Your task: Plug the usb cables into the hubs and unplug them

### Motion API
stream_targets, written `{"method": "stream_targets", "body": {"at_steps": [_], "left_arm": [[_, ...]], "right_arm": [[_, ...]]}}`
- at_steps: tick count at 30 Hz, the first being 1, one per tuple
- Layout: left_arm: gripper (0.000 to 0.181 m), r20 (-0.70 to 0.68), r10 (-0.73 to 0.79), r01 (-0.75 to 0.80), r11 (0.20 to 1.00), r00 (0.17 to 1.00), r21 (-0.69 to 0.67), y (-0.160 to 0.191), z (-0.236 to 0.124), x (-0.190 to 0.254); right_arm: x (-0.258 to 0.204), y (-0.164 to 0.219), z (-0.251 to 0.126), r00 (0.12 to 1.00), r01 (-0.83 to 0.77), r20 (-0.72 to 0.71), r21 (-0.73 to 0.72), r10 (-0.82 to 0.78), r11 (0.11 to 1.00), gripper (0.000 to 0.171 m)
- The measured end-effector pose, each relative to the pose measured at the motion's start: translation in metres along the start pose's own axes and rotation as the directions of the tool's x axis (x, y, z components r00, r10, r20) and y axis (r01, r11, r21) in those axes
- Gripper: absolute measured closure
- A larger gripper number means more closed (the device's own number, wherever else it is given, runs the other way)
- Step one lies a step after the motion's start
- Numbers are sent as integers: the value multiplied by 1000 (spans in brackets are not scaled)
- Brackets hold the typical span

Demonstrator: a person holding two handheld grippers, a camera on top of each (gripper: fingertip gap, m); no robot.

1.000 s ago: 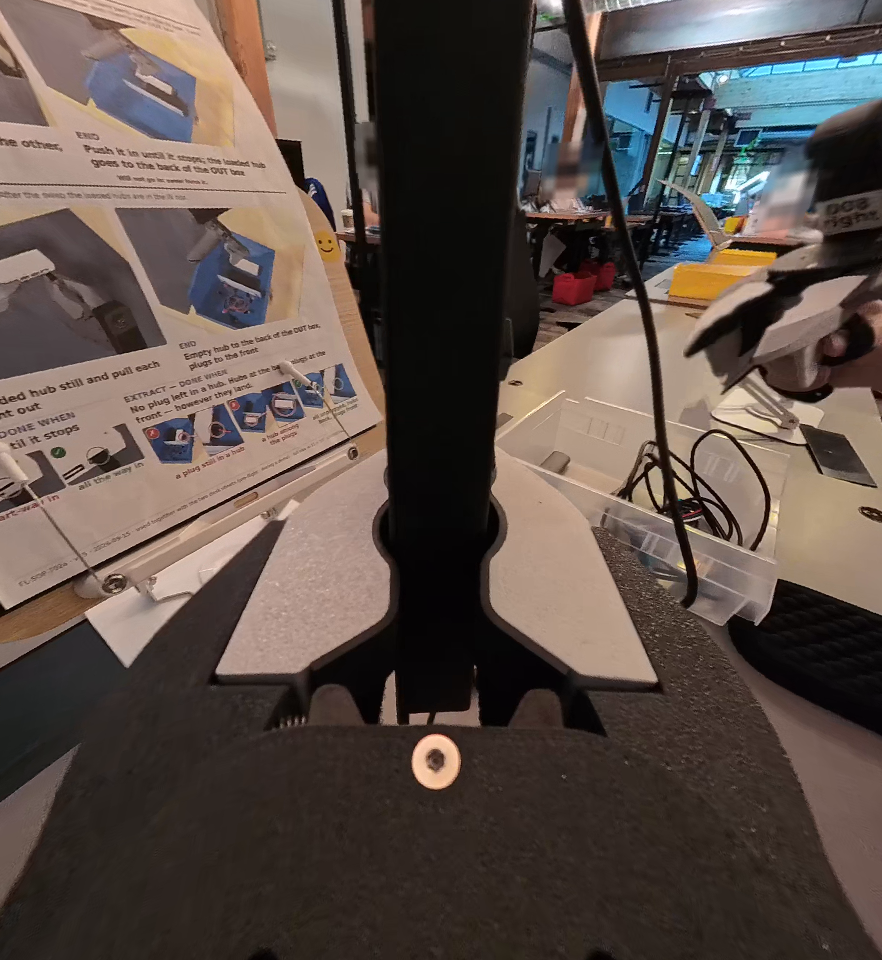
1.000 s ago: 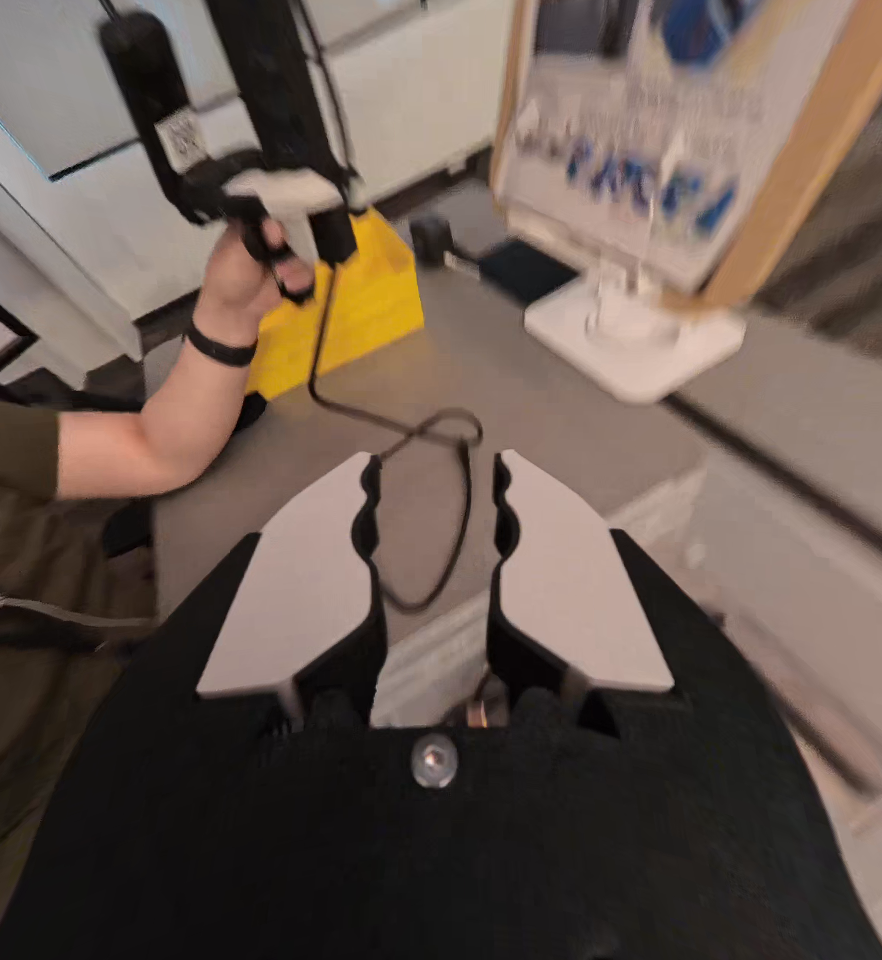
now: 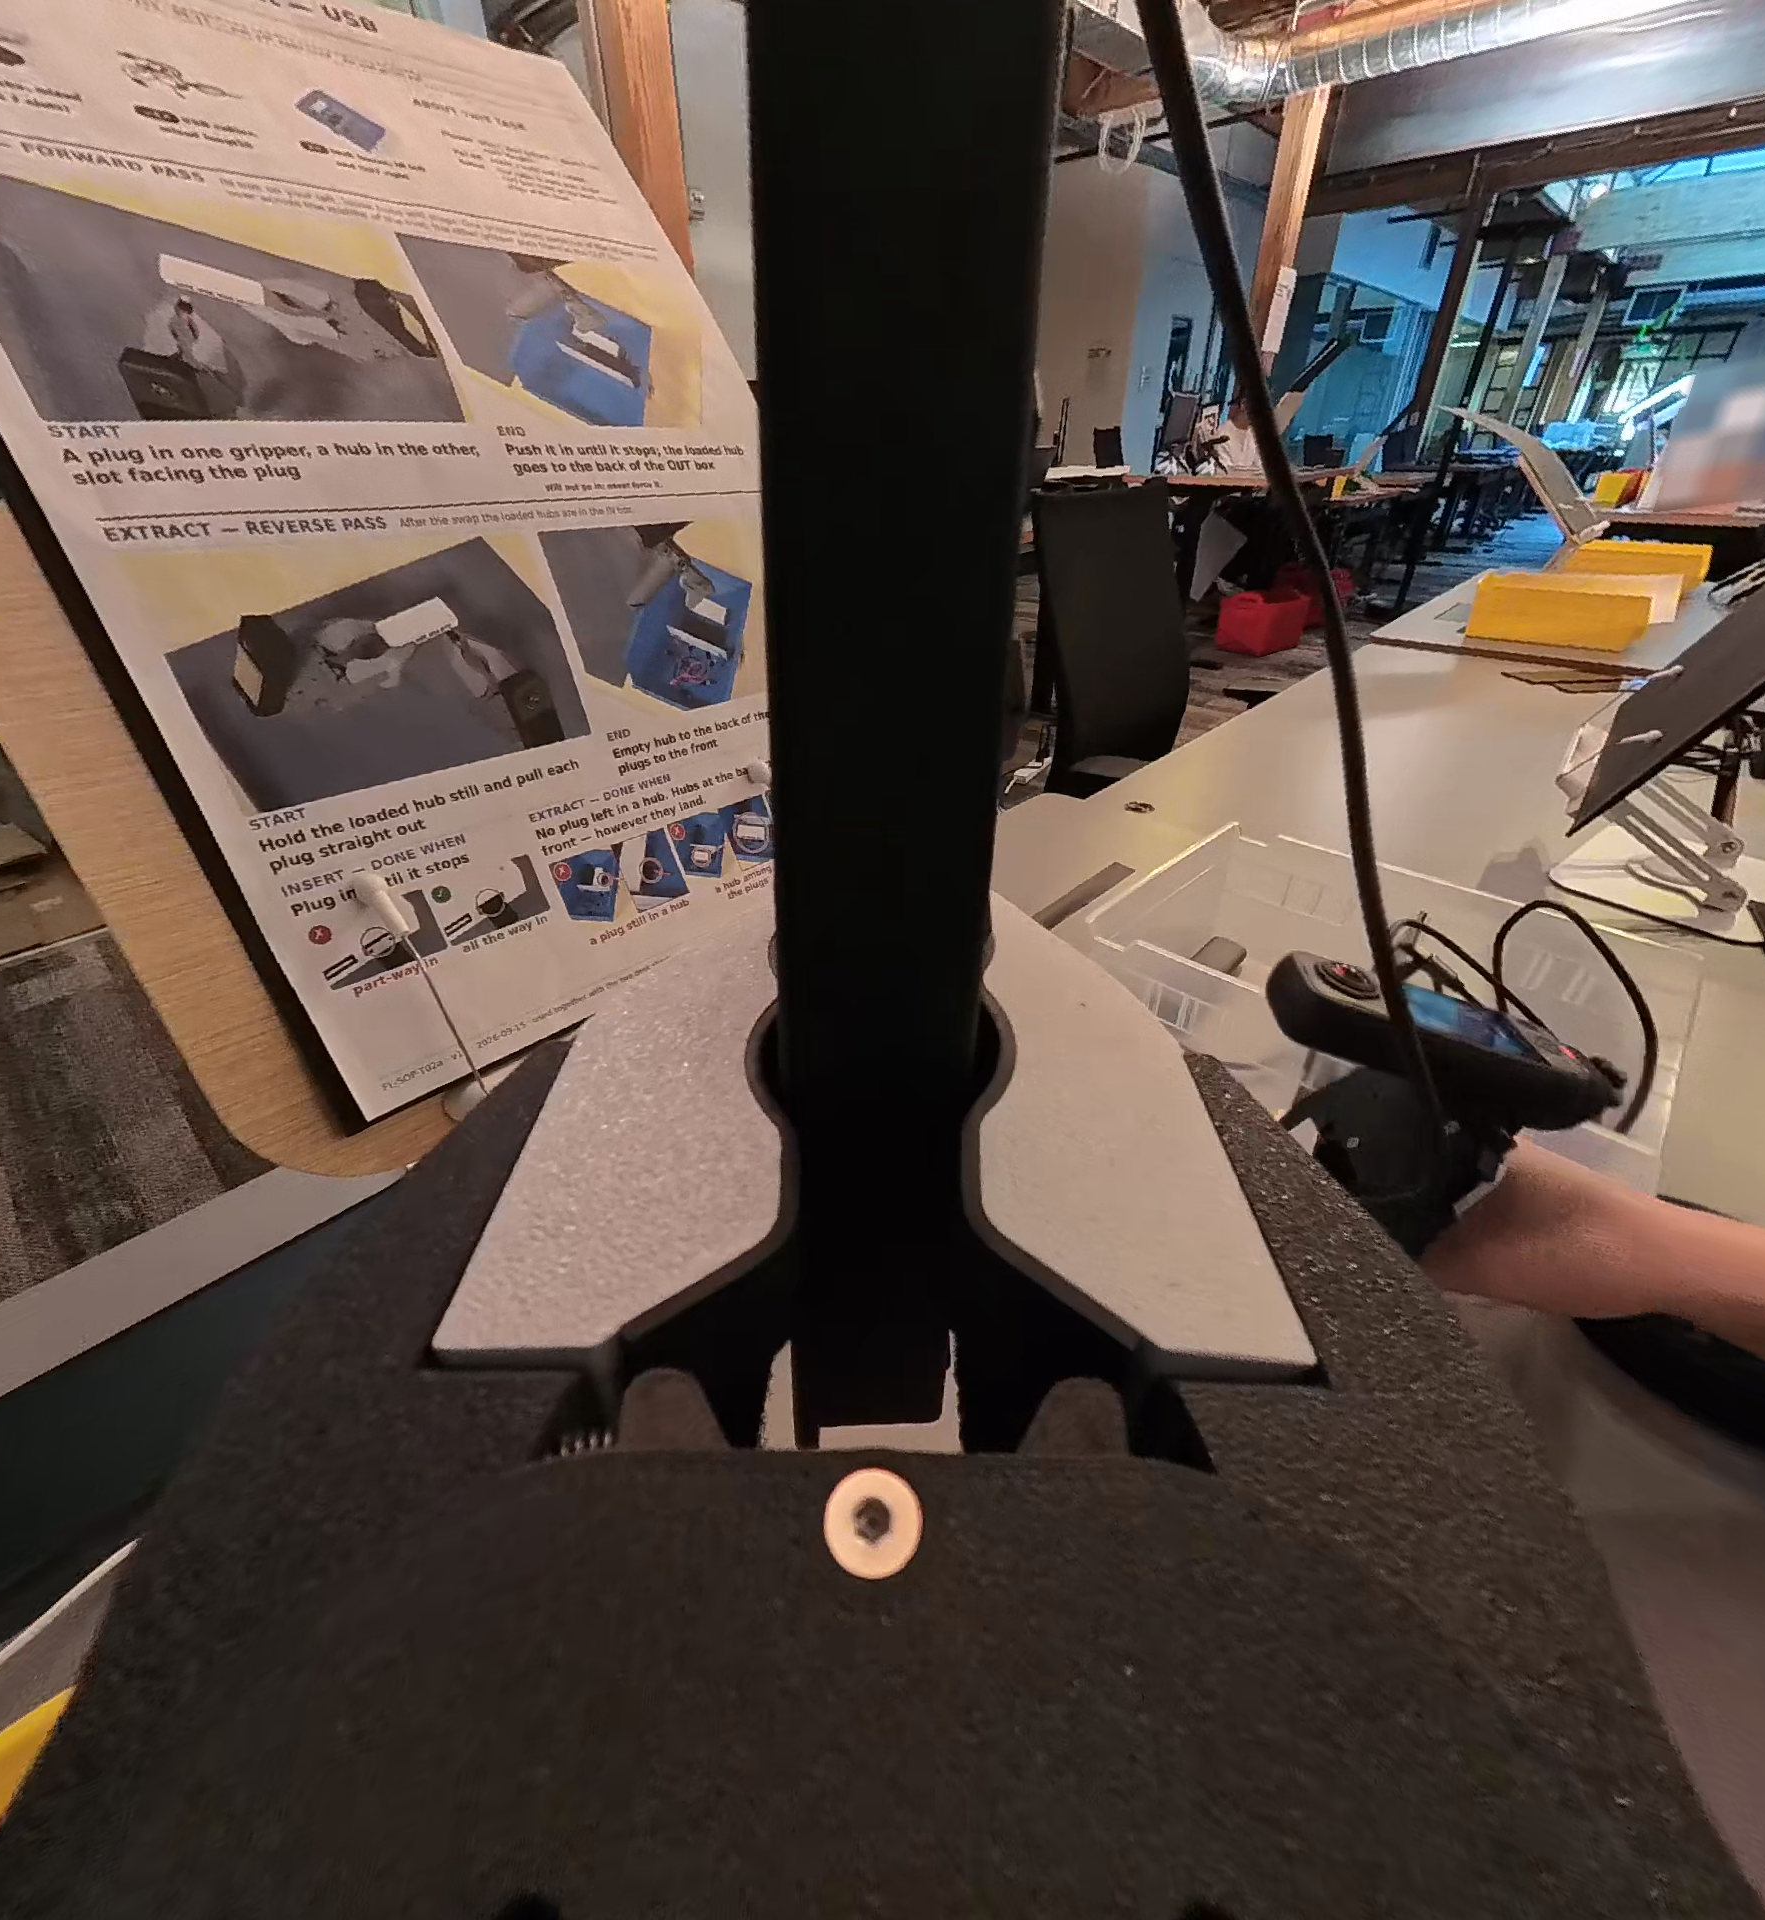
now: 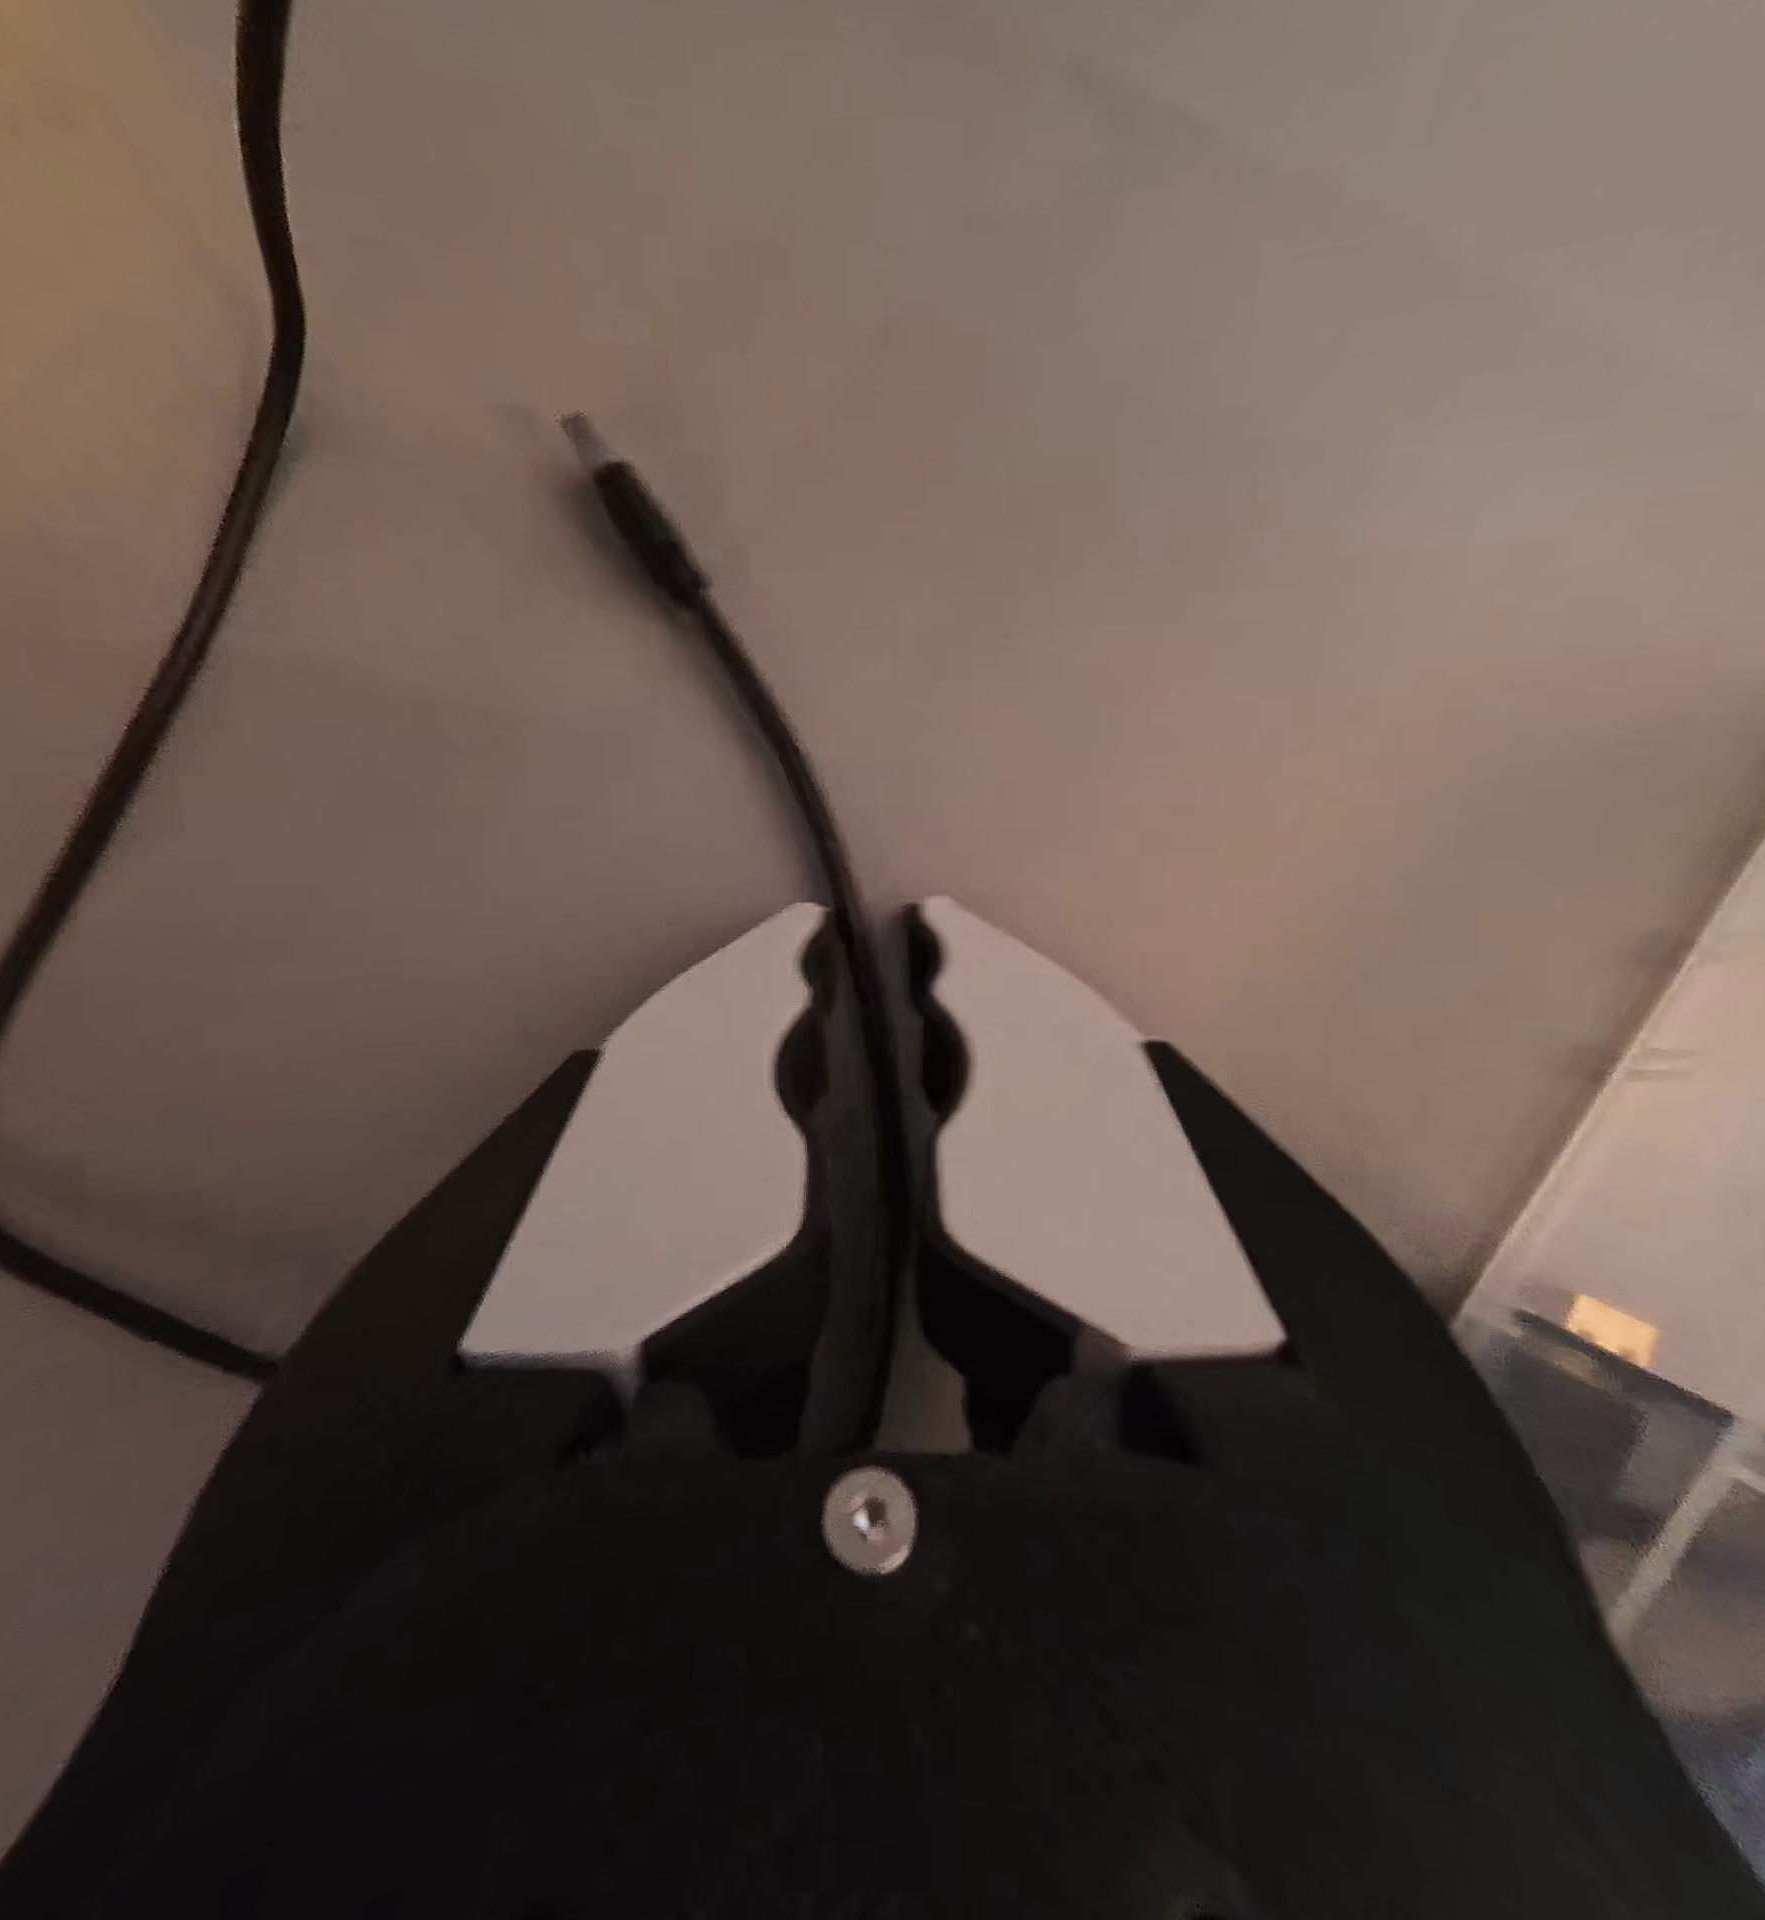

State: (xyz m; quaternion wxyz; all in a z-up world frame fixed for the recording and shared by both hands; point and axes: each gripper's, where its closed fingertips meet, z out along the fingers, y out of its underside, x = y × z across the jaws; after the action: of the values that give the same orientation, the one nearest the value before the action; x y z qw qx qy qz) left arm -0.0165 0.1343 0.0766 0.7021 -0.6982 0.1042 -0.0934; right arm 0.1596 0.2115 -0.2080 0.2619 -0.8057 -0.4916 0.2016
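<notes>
My left gripper is shut on a long black USB hub and holds it upright, up the middle of the left wrist view. The hub's thick black cable hangs down to the right and loops over the table in the right wrist view. My right gripper is shut on a thin black USB cable just above the grey table. The cable's plug sticks out ahead of the jaws, free. The right gripper's camera shows low at the right, by the bin.
A clear plastic bin with black cables stands on the table to the right, and its edge shows in the right wrist view. An instruction sheet on a wooden board stands at the left. A tilted stand stands behind the bin. The tips of one gripper are about 35 cm away from the tips of the other.
My right gripper was open and raised in the air; it has come down to the table and shut on the thin cable. My left gripper still holds the hub, tilted up a little.
</notes>
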Motion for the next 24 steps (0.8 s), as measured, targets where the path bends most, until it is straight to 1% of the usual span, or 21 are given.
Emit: {"method": "stream_targets", "body": {"at_steps": [1,4,6,7,8,9,11,13,15,17,20,22,24], "left_arm": [[153,0,1,-1,1000,1000,1,0,-1,0],[153,-5,-3,3,1000,1000,10,-3,-3,1],[155,-8,-4,4,1000,1000,13,-4,-4,1],[153,-10,-4,4,1000,1000,15,-5,-5,1],[155,-12,-4,4,1000,1000,17,-5,-5,2],[153,-16,-4,4,1000,1000,20,-6,-6,2],[152,-21,-5,6,999,1000,41,-11,-8,5],[152,-42,-13,16,997,999,69,-19,-12,10],[153,-71,-24,30,995,997,95,-26,-17,17],[155,-88,-23,33,993,996,111,-32,-21,21],[155,-105,-25,39,990,994,136,-39,-26,27],[155,-127,-30,50,986,992,158,-44,-28,32],[155,-134,-32,55,983,990,174,-48,-29,36]], "right_arm": [[-2,1,0,999,-19,33,-10,20,1000,163],[-6,1,-1,997,-29,78,-13,30,999,165],[-12,-3,-6,996,-30,89,25,28,999,165],[-14,-8,-12,996,-26,88,53,21,998,166],[-14,-16,-21,997,-12,77,88,6,996,166],[-12,-27,-33,998,5,57,133,-13,991,166],[-10,-55,-59,997,11,69,220,-27,975,166],[-12,-85,-89,989,-12,144,268,-28,963,166],[-15,-120,-129,973,-70,231,338,-10,938,166],[-6,-146,-163,984,-21,173,381,-49,925,166],[23,-175,-203,994,99,7,421,-113,901,166],[64,-191,-223,982,167,-150,432,-112,886,166],[116,-203,-240,934,269,-335,431,-124,861,166]]}}
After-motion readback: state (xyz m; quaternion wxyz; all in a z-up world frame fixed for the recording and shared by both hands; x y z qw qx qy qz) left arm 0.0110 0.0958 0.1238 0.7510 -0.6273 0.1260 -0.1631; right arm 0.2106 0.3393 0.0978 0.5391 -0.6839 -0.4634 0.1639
